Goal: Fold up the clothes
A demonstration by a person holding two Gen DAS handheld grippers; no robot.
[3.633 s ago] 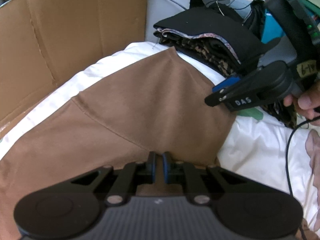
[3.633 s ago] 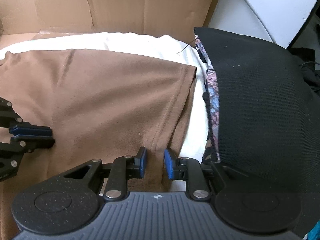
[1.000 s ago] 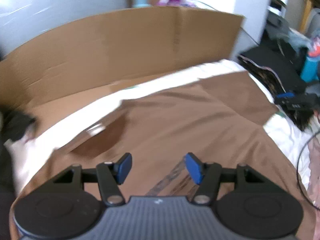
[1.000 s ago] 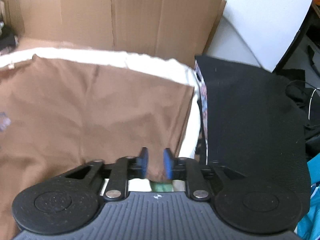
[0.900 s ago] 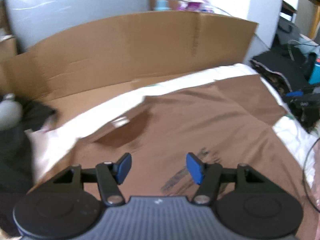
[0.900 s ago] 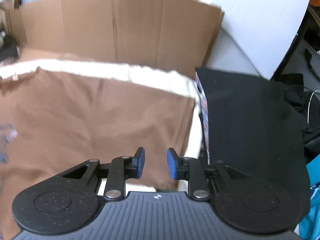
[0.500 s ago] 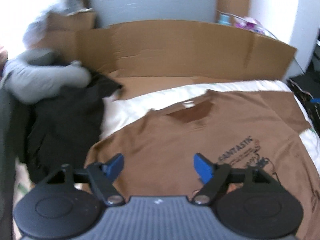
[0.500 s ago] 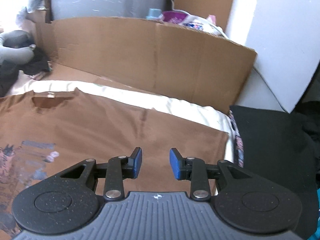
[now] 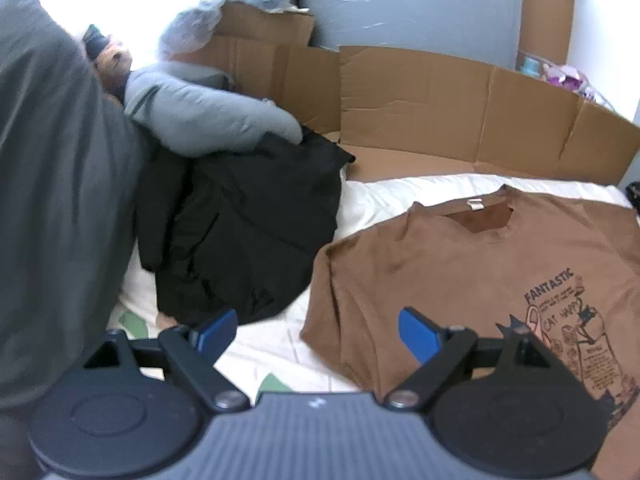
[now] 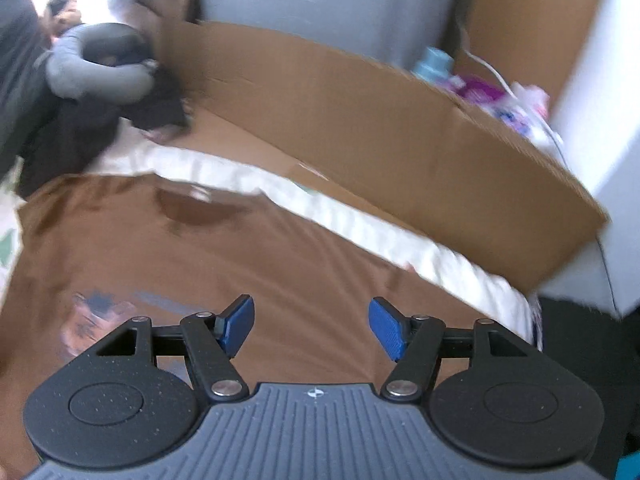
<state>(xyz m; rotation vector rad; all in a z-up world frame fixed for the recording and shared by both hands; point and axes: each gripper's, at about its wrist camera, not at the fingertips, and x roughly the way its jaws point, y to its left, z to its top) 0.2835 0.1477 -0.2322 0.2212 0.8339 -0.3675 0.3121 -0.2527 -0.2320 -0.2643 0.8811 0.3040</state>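
A brown T-shirt [image 9: 460,264] lies spread flat on a white sheet [image 9: 380,200], collar toward the cardboard, with a dark cat print [image 9: 576,320] on its chest. My left gripper [image 9: 316,330] hovers open above the shirt's left sleeve edge, nothing between its blue pads. In the right wrist view the same brown T-shirt [image 10: 280,264] fills the lower middle, blurred by motion. My right gripper [image 10: 312,326] is open over the shirt's chest and holds nothing.
A black garment [image 9: 248,224] is heaped on the sheet left of the shirt, with a grey cushion [image 9: 208,120] behind it. A grey sleeve or pillow [image 9: 52,200] fills the left edge. A cardboard wall [image 10: 380,140] runs along the back. Black clothes [image 10: 580,340] lie at right.
Both grippers have opened, let go of the shirt's sleeve edges and drawn back and up. The left view has swung left toward the black heap; both gaps are wider than half a second ago.
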